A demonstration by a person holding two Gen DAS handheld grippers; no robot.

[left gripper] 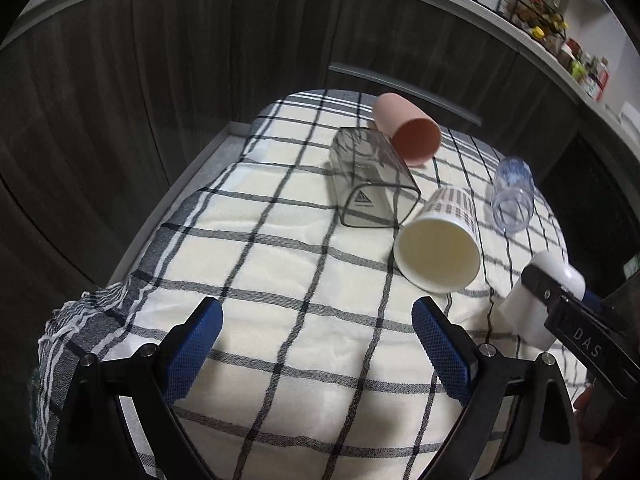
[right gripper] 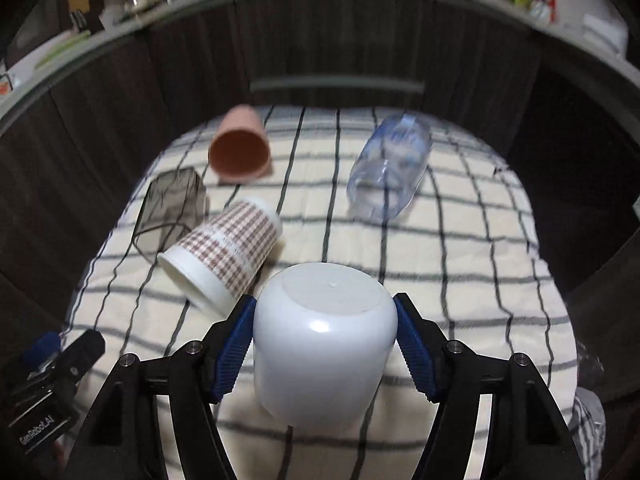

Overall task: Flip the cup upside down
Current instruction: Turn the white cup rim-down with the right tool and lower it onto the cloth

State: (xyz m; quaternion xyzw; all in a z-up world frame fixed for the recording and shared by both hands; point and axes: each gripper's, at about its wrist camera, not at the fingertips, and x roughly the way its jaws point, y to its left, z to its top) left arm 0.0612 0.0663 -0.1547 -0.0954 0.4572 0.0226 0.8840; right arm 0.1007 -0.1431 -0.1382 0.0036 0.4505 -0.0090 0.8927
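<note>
The white cup sits clamped between the blue pads of the right gripper, one pad pressed on each side wall, its flat base turned up and toward the far side. Gripping across the body this way lets a wrist roll swing the mouth downward, so I judge the flip well advanced, with only the setting down left. It is a squat, smooth, glossy cup with a rounded shoulder, plain and without a handle; its mouth is hidden below. It hangs over the near right part of the checked tablecloth; whether its rim touches the cloth cannot be told.

Just to its far left lies a plaid paper cup on its side, mouth toward the near left. Beside that lies a smoky transparent square cup, also toppled, and farther off a pink cup on its side. A clear plastic cup lies at the far right, well apart from the rest.

The left gripper hovers over the near cloth with its fingers wide apart, holding nothing, probably kept clear of the turn.
</note>
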